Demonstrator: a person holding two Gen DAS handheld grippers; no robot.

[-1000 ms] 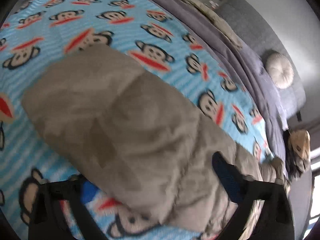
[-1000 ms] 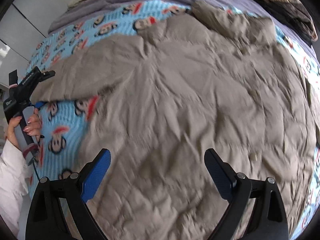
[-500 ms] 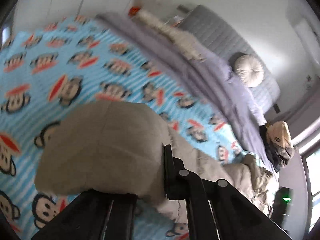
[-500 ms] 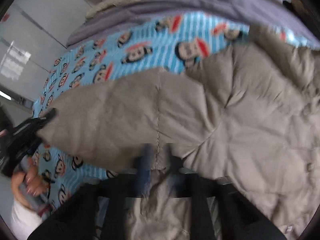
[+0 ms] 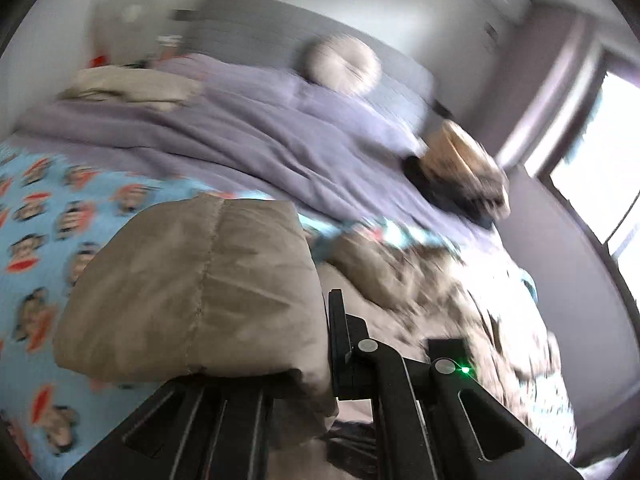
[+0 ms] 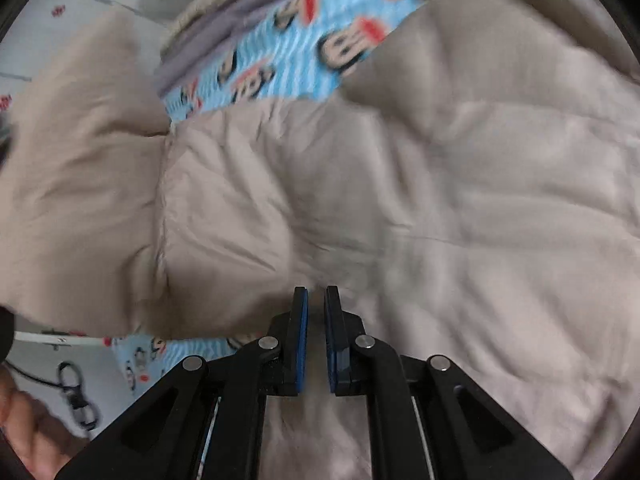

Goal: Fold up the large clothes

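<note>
Now beige jacket (image 6: 400, 184) pinched between both jaws, sleeve (image 5: 200, 280) lifted

1. This is a bedroom in a home: a wide bed fills the left wrist view, with a grey padded headboard (image 5: 256, 28) at its far end.
2. A rumpled lavender duvet (image 5: 240, 136) lies across the far half, and a round white cushion (image 5: 343, 65) leans against the headboard.
3. A blue fleece blanket with cartoon monkey faces (image 5: 44, 216) covers the near left part.
4. A bright window (image 5: 600, 160) with a purple curtain (image 5: 548, 92) stands on the right.
</note>
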